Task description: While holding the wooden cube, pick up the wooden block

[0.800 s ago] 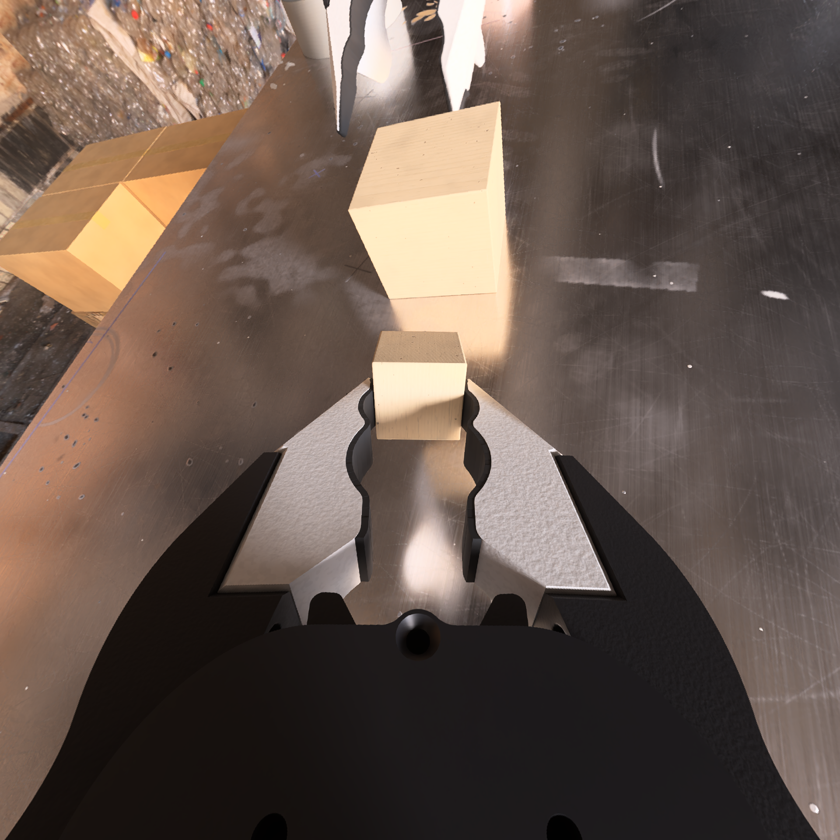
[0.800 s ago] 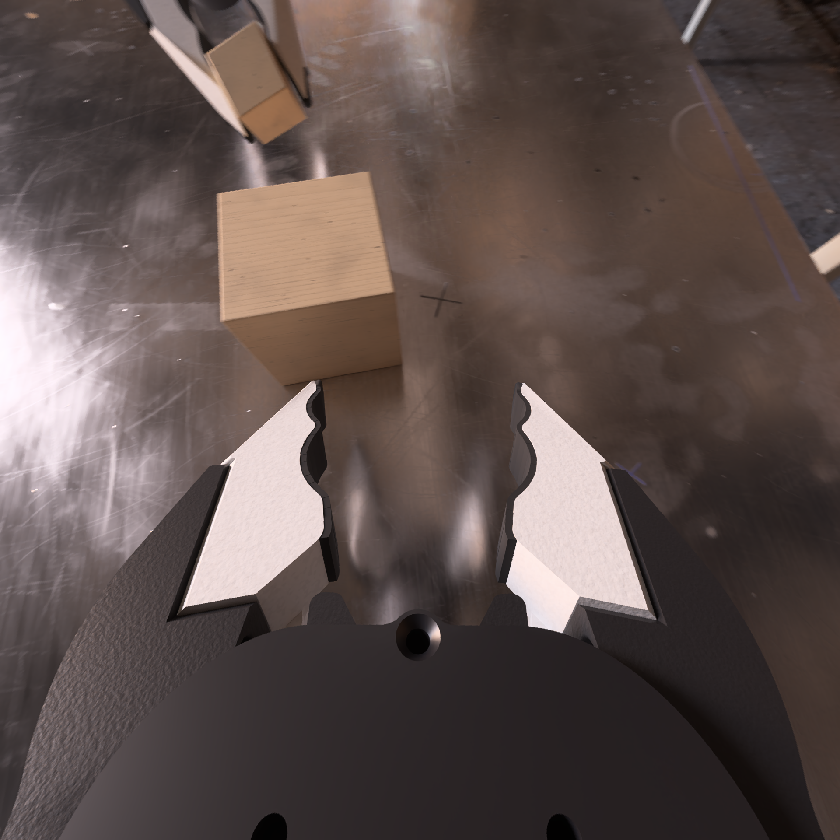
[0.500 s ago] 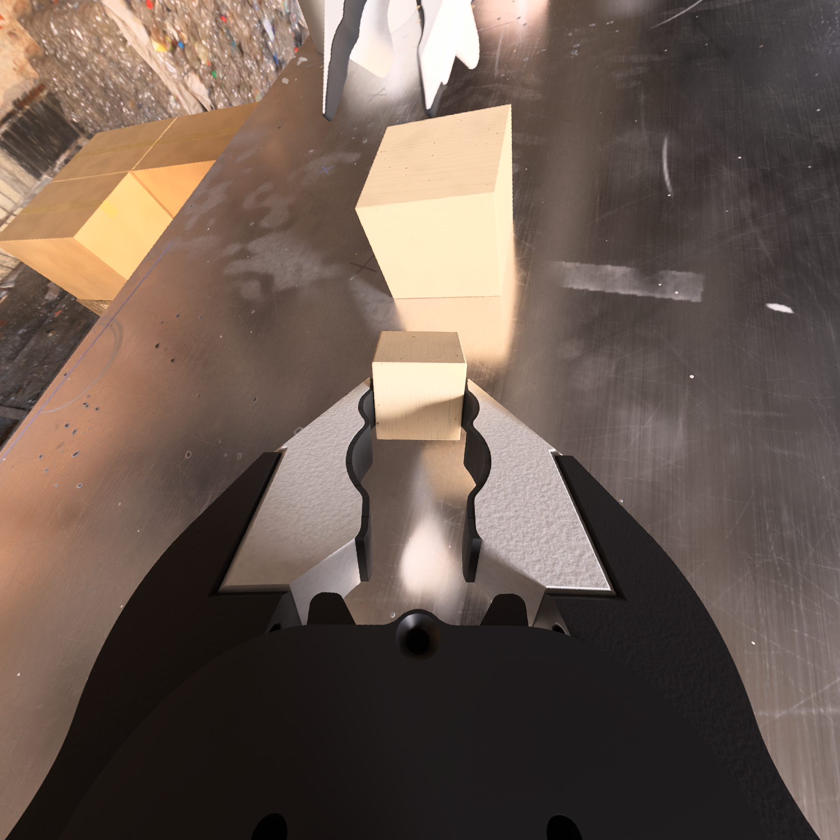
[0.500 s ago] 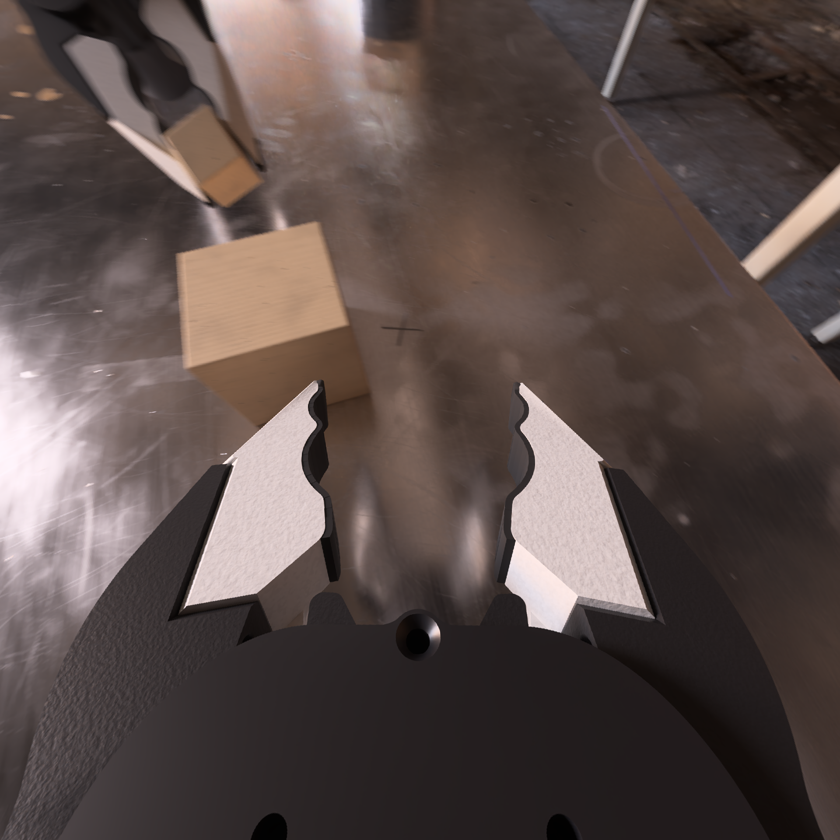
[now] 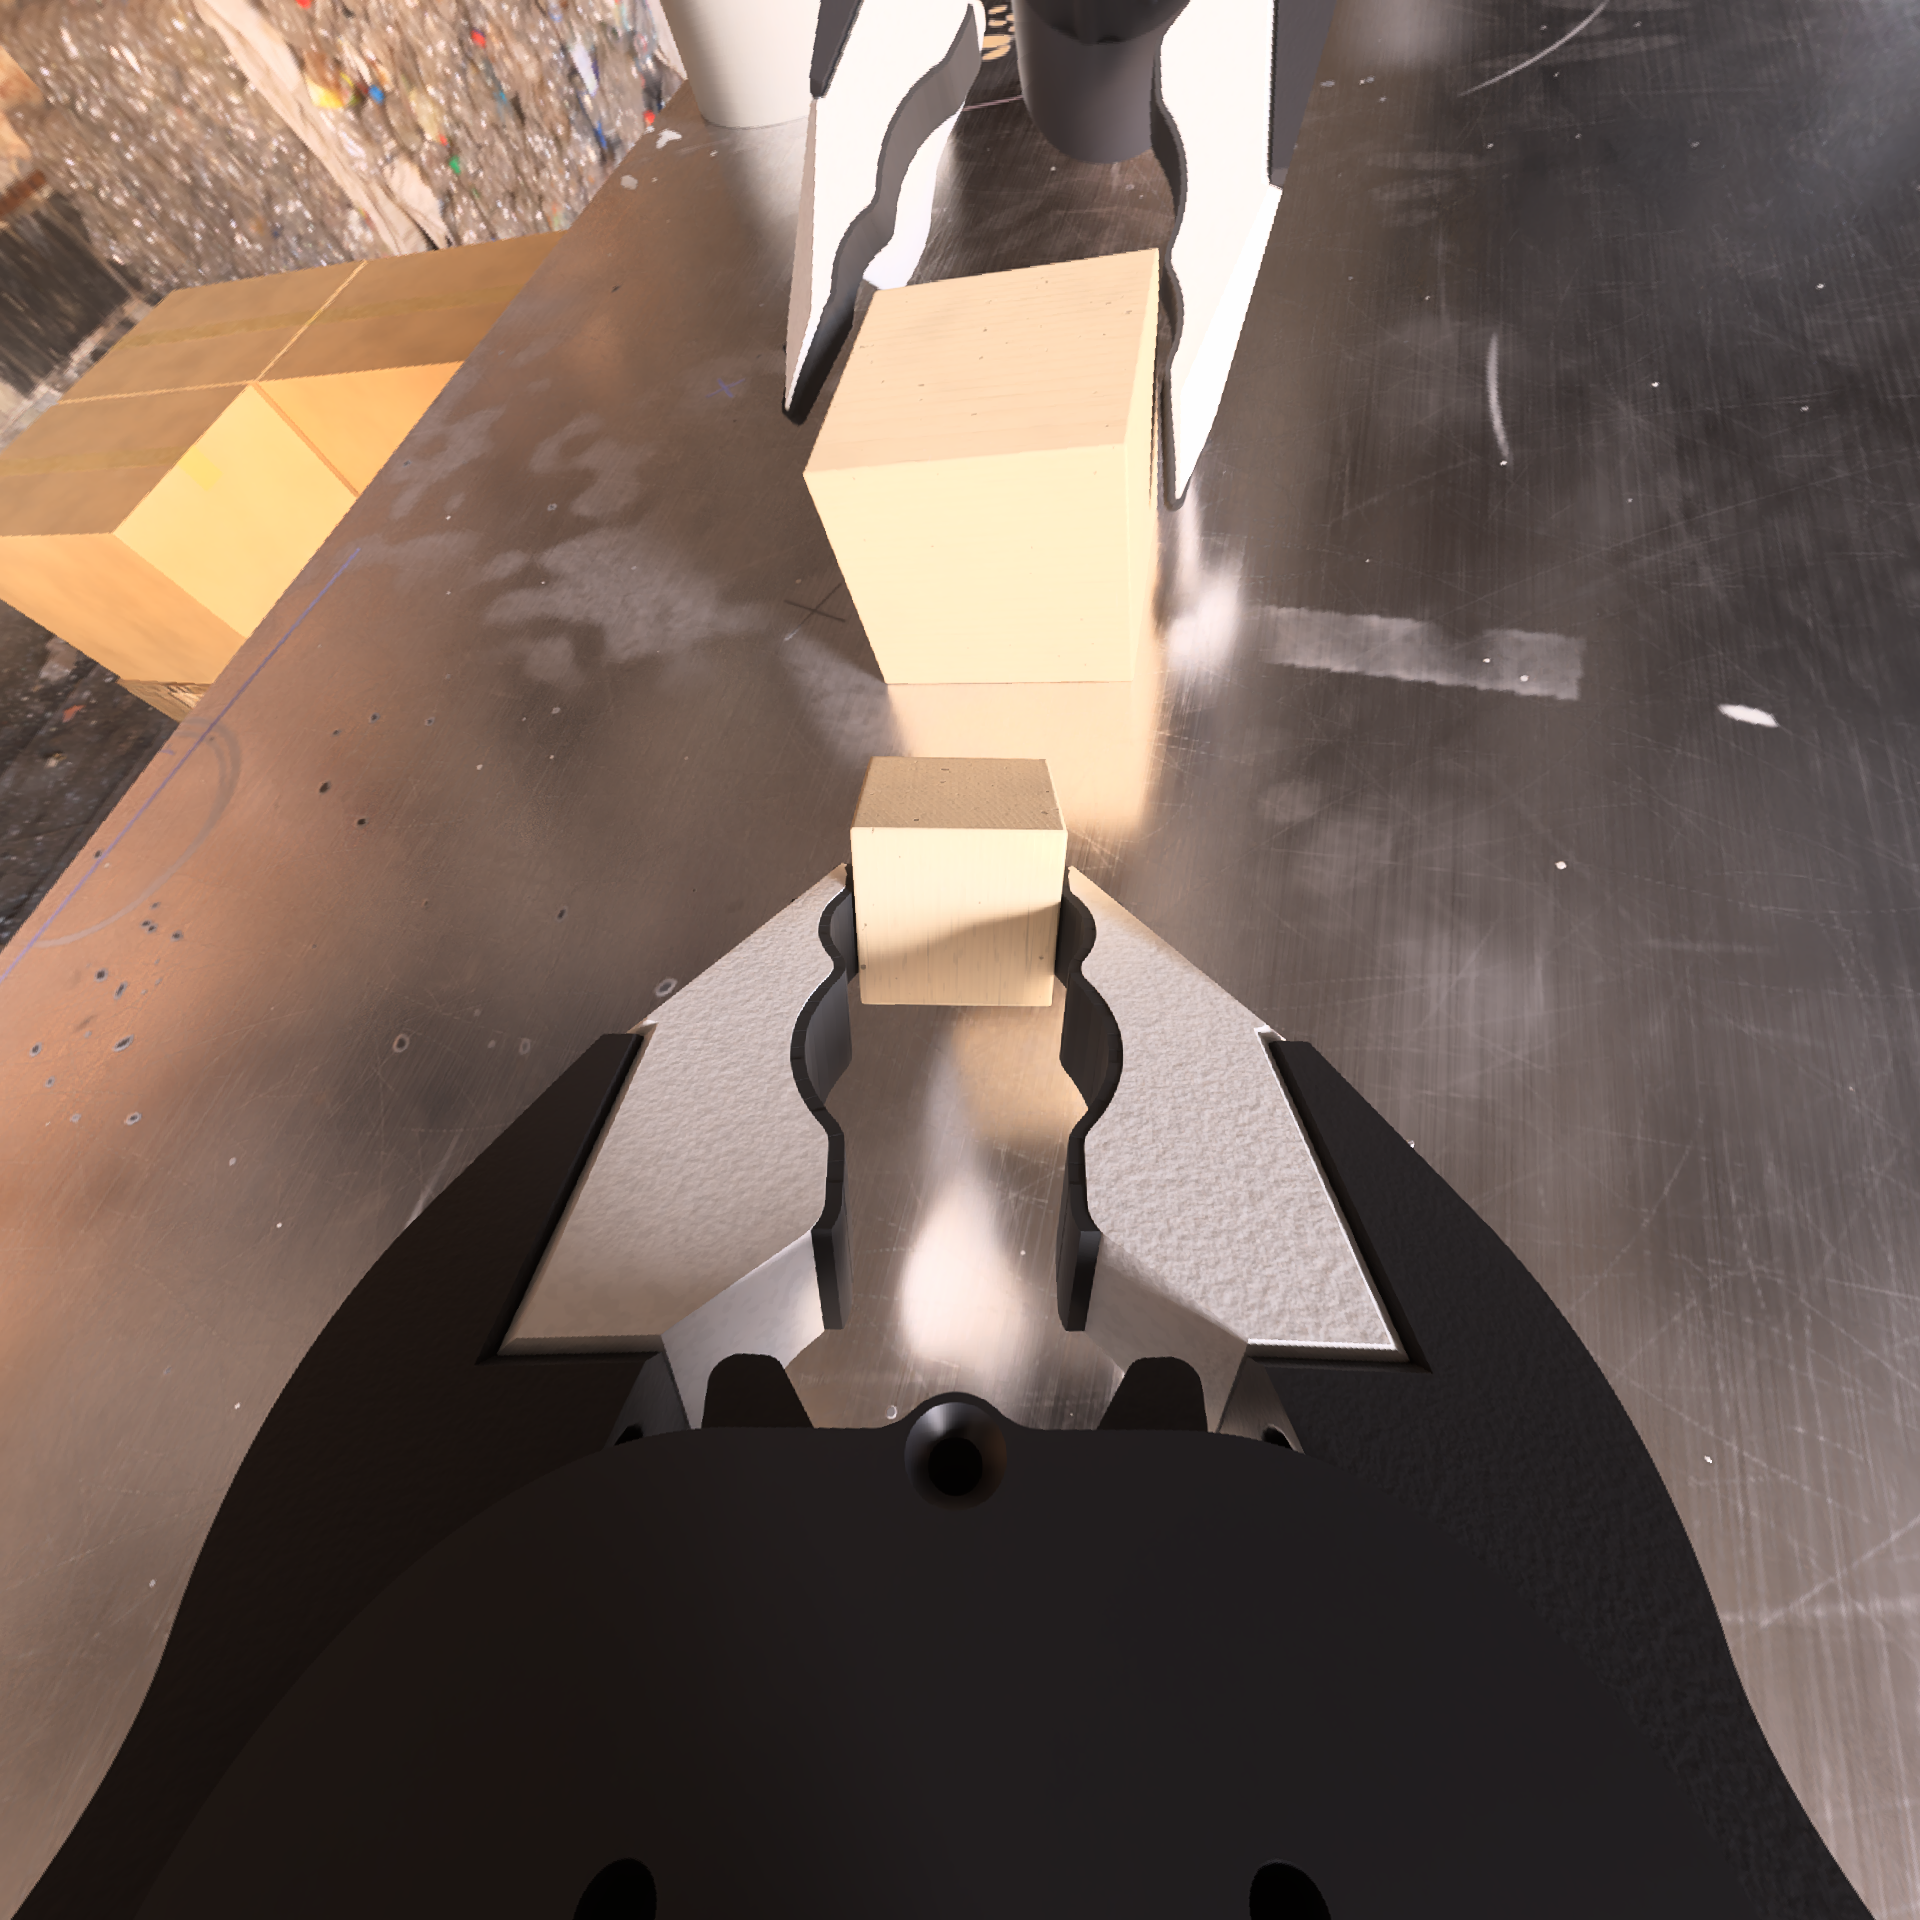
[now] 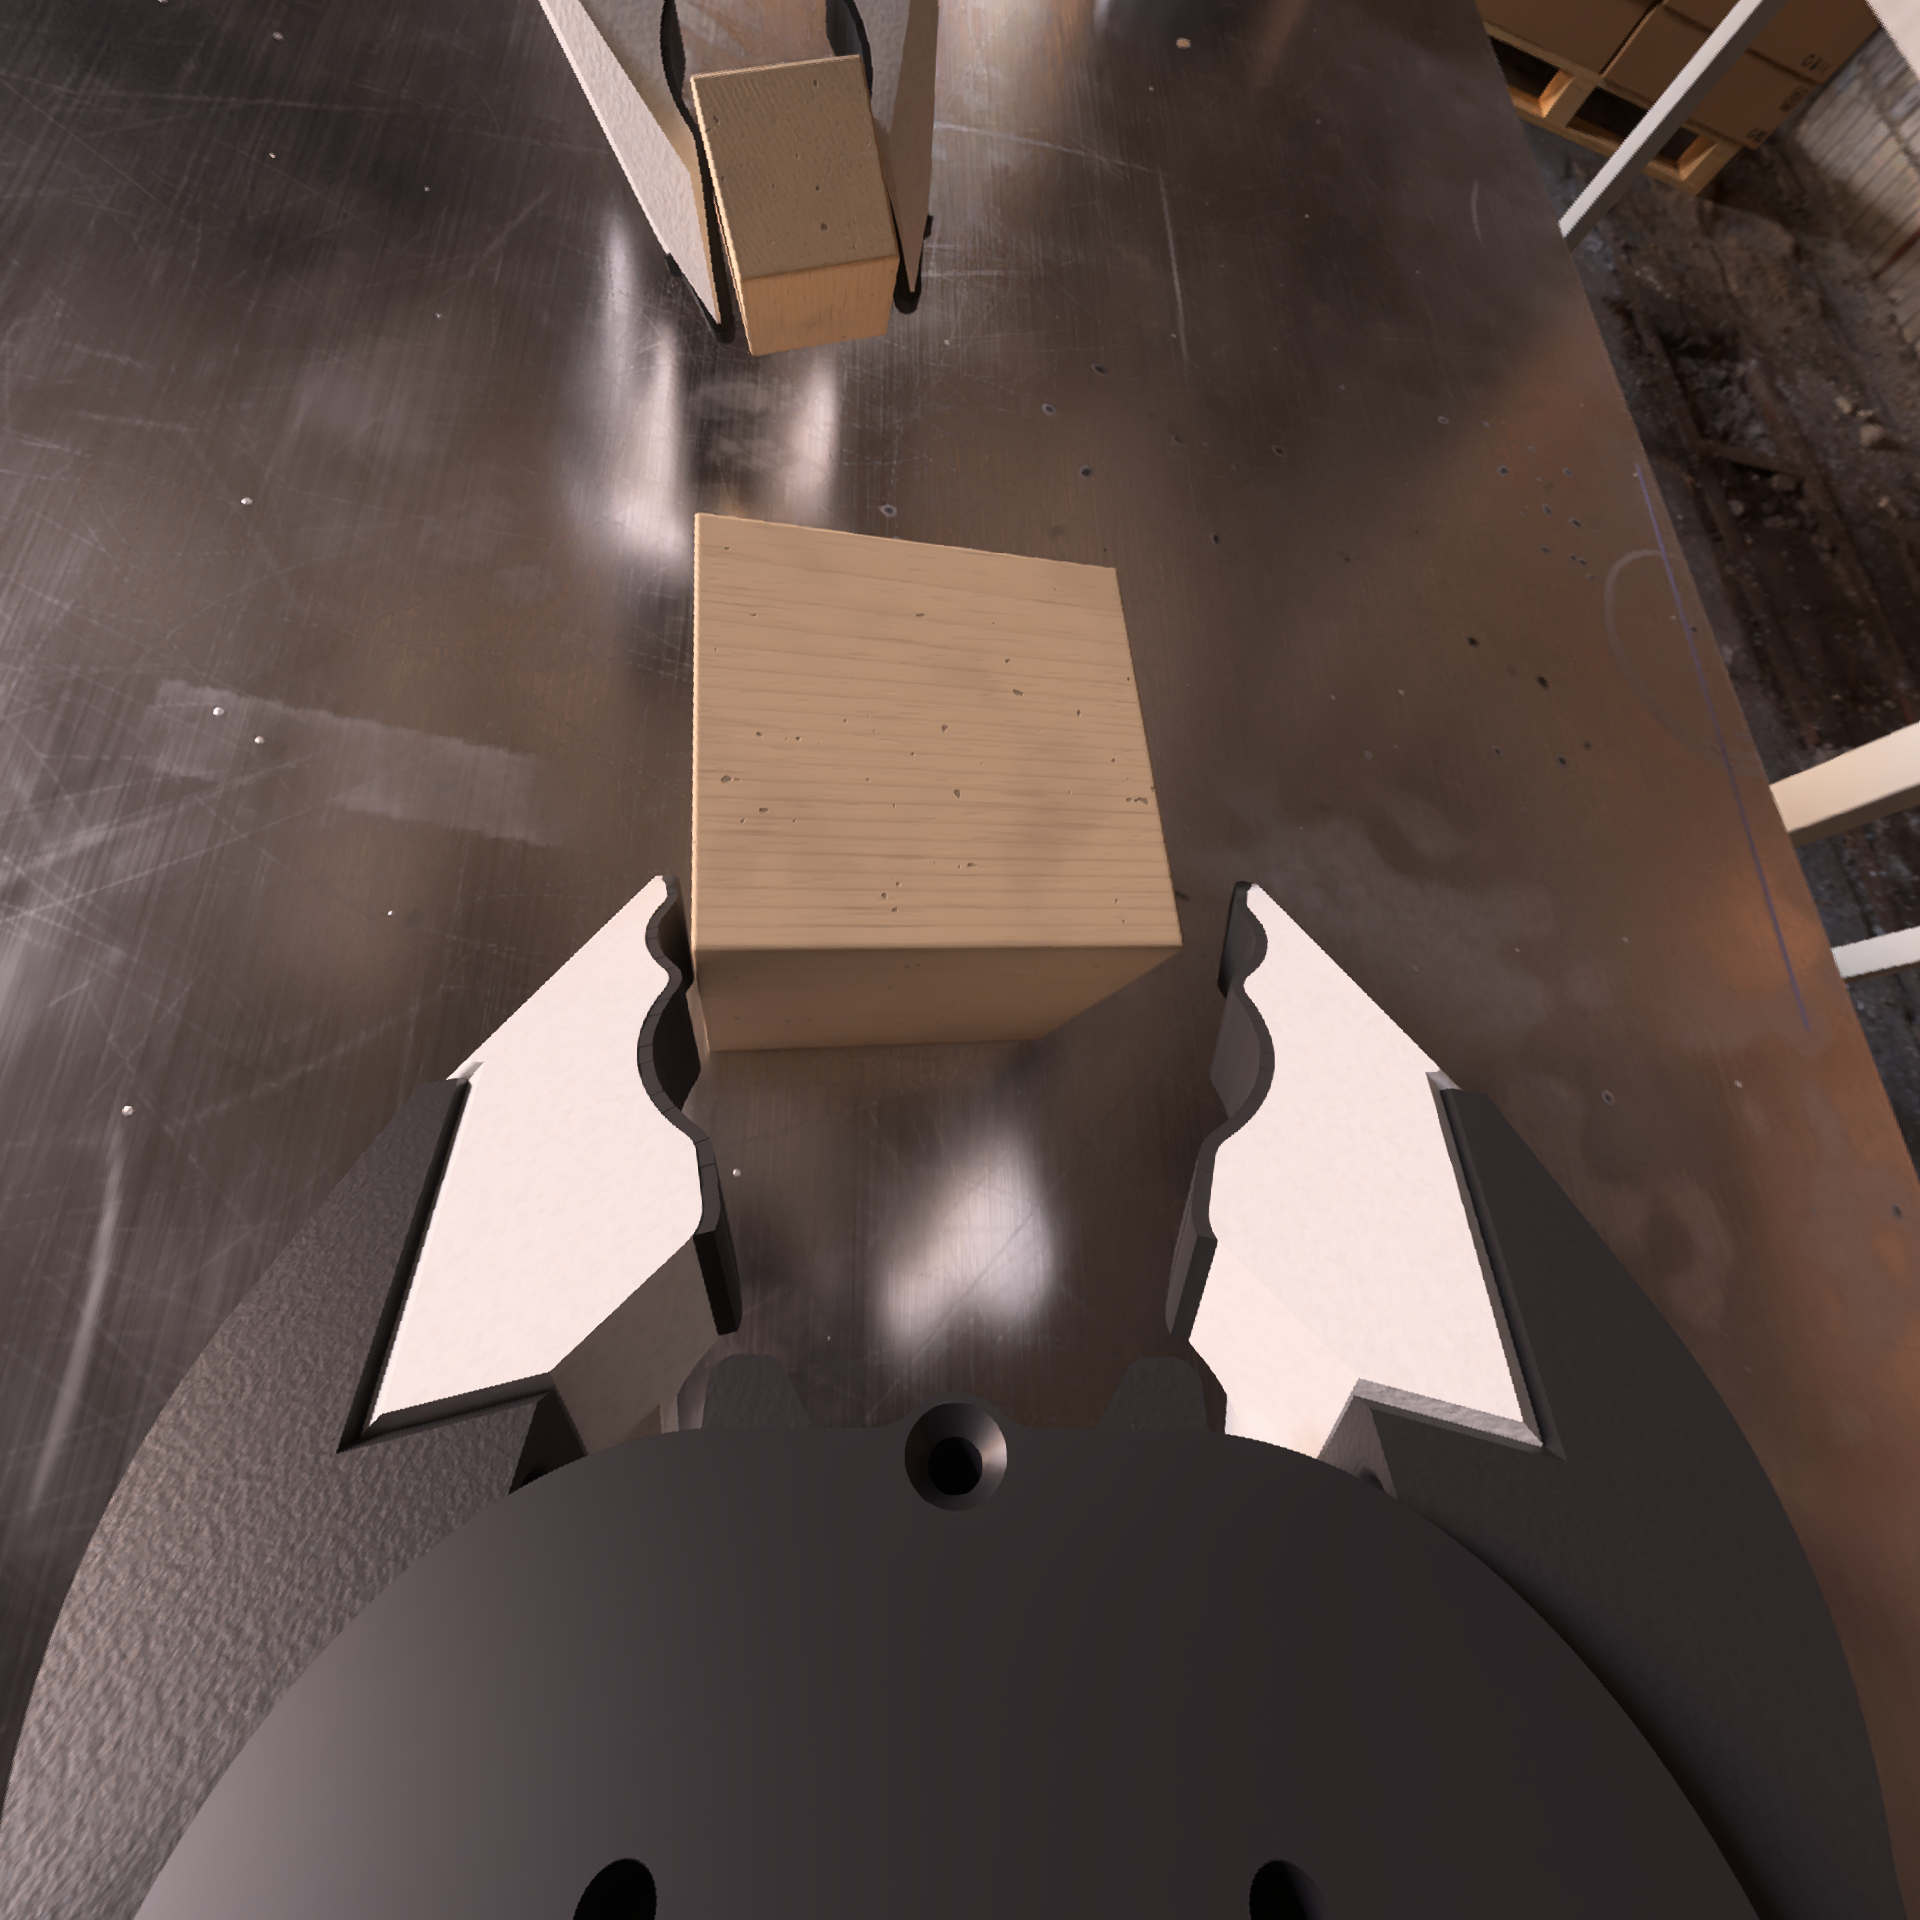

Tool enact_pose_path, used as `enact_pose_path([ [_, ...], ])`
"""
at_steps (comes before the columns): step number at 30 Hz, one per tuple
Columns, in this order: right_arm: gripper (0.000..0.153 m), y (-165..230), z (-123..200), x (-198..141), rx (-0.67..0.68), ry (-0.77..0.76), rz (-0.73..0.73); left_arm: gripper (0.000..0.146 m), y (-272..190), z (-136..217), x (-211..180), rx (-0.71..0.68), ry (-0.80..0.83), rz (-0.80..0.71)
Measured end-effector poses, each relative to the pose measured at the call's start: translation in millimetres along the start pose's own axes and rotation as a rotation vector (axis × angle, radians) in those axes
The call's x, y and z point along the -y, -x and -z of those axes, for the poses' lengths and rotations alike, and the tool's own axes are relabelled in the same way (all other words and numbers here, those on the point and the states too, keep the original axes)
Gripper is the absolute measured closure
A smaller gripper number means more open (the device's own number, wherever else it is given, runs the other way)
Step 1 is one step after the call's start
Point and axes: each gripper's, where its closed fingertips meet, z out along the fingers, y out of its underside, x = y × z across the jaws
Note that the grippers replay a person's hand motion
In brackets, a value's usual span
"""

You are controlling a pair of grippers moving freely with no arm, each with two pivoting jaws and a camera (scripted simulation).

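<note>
My left gripper [image 5: 958, 883] is shut on a small wooden cube [image 5: 956, 894] and holds it above the metal table [image 5: 1558, 1039]. It shows across the table in the right wrist view [image 6: 816, 296], with the cube [image 6: 800, 197] in it. The larger wooden block [image 6: 925, 769] stands on the table between the two grippers; it also shows in the left wrist view [image 5: 987, 478]. My right gripper [image 6: 951, 904] is open, its fingertips on either side of the block's near end. In the left wrist view its fingers [image 5: 831, 239] straddle the block's far end.
Cardboard boxes [image 5: 197, 436] stand beyond the table's edge in the left wrist view. A dark cylinder [image 5: 1081, 83] and a white cylinder [image 5: 738, 52] stand at the far end. In the right wrist view, white frame bars [image 6: 1662, 145] and stacked boxes [image 6: 1704, 73] lie beyond the table's right edge.
My right gripper has swung over and lined up with the wooden block, its open fingers now on both sides of it. My left gripper still holds the cube, about where it was.
</note>
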Motion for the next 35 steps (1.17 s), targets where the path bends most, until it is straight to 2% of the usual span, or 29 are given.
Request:
enact_pose_path([
  [6,0.061,5.0,-3.4,7.9,0.022,-0.026,0.043,0.110,-4.4,-1.4,1.5,-0.024,-0.004,-0.010],
  [18,0.061,12.8,2.8,20.0,-0.005,-0.115,0.136,0.110,-8.0,-1.5,-0.7,-0.031,0.005,-0.054],
  [24,0.061,17.0,0.4,18.3,0.060,-0.195,0.073,0.110,-10.5,-1.3,1.1,-0.039,-0.003,-0.071],
  [31,0.061,15.5,-4.0,13.5,0.060,-0.081,0.059,0.110,-9.4,0.3,0.8,-0.041,0.003,-0.055],
  [35,0.062,14.5,-4.9,11.2,0.087,-0.074,0.013,0.110,-8.3,0.1,0.8,-0.045,0.012,-0.029],
])
